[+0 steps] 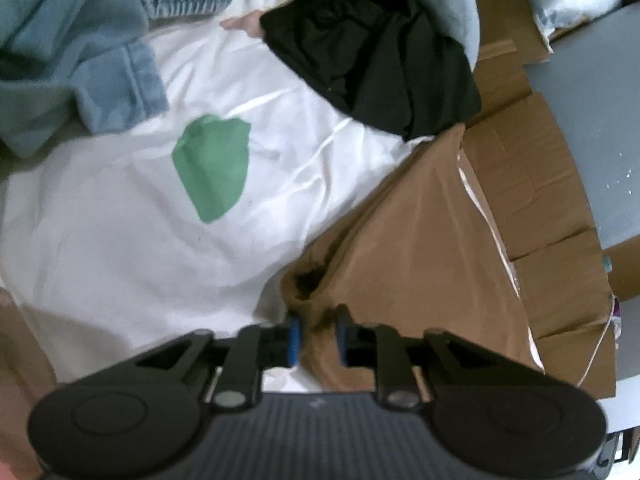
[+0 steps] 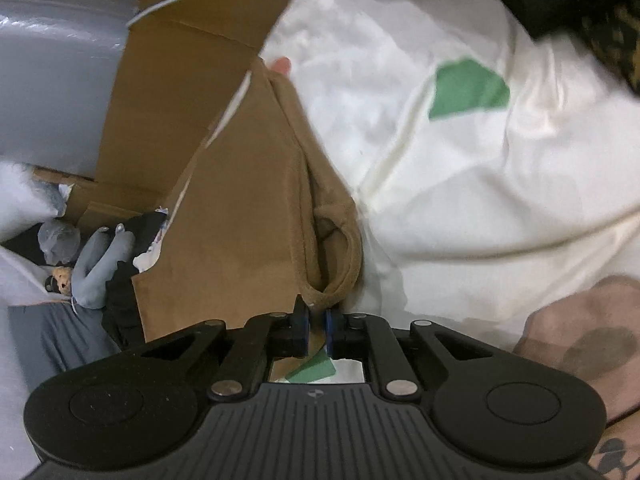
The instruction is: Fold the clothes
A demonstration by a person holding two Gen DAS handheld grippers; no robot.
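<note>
- Two grippers work the same brown garment (image 1: 400,232), which lies along the edge of a white sheet (image 1: 120,240) with a green patch (image 1: 212,168), beside flattened cardboard (image 1: 540,184).
- The left gripper (image 1: 318,334) has its jaws narrowly apart with a bunched corner of the brown cloth between them; it looks pinched.
- The right gripper (image 2: 318,326) is nearly closed on a thin hem at the garment's other end.
- The step in hand seems to be taking hold of both ends before a fold.
- Next calls for lifting both ends together, keeping the cloth taut, and laying it over evenly.
- A black garment (image 1: 380,48) and blue clothes (image 1: 60,60) wait further off.
</note>
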